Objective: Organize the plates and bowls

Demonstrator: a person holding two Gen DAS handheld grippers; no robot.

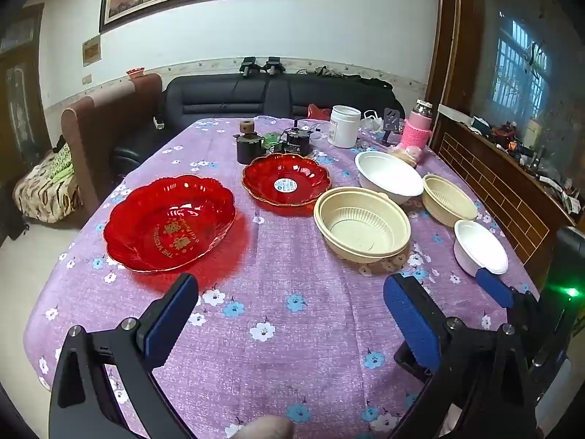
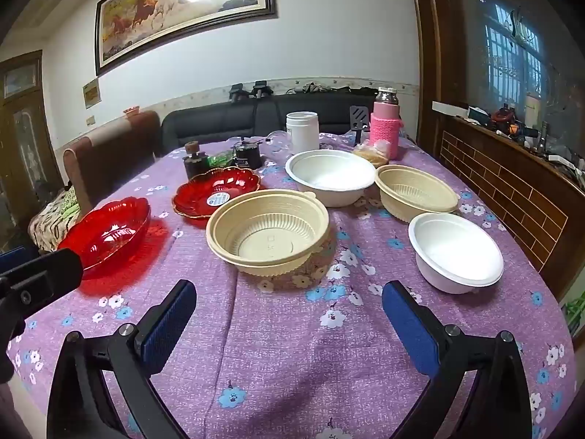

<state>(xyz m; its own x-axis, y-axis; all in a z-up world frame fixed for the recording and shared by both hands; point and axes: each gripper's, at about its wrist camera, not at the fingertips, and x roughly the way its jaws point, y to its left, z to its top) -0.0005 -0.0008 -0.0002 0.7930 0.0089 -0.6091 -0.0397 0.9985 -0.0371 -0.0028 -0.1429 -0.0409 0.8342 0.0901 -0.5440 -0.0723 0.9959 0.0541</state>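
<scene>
1. Six dishes stand on the table [image 2: 292,347], which is covered by a purple cloth printed with white and blue flowers.
2. Large red plate [image 1: 170,223] sits at the left; small red plate [image 1: 286,182], with a round label in its well, sits behind it toward the middle. The two are apart.
3. Large beige bowl [image 2: 268,230] stands at the centre. Large white bowl [image 2: 331,175] stands behind it; small beige bowl [image 2: 416,192] and small white bowl [image 2: 455,250] stand to the right, near each other.
4. At the far end of the table: a white jar [image 2: 302,131], a pink-sleeved bottle [image 2: 384,124] and small dark canisters [image 1: 248,144].
5. Left claw [image 1: 290,318]: jaws spread wide, nothing between them, held above the cloth in front of the large red plate.
6. Right claw [image 2: 289,322]: jaws spread wide, nothing held, above the cloth in front of the large beige bowl.
7. Room: a dark sofa [image 1: 263,97] behind the table, a framed horse painting [image 2: 182,11] on the white wall, a brick-faced counter [image 2: 512,183] with clutter at the right.
</scene>
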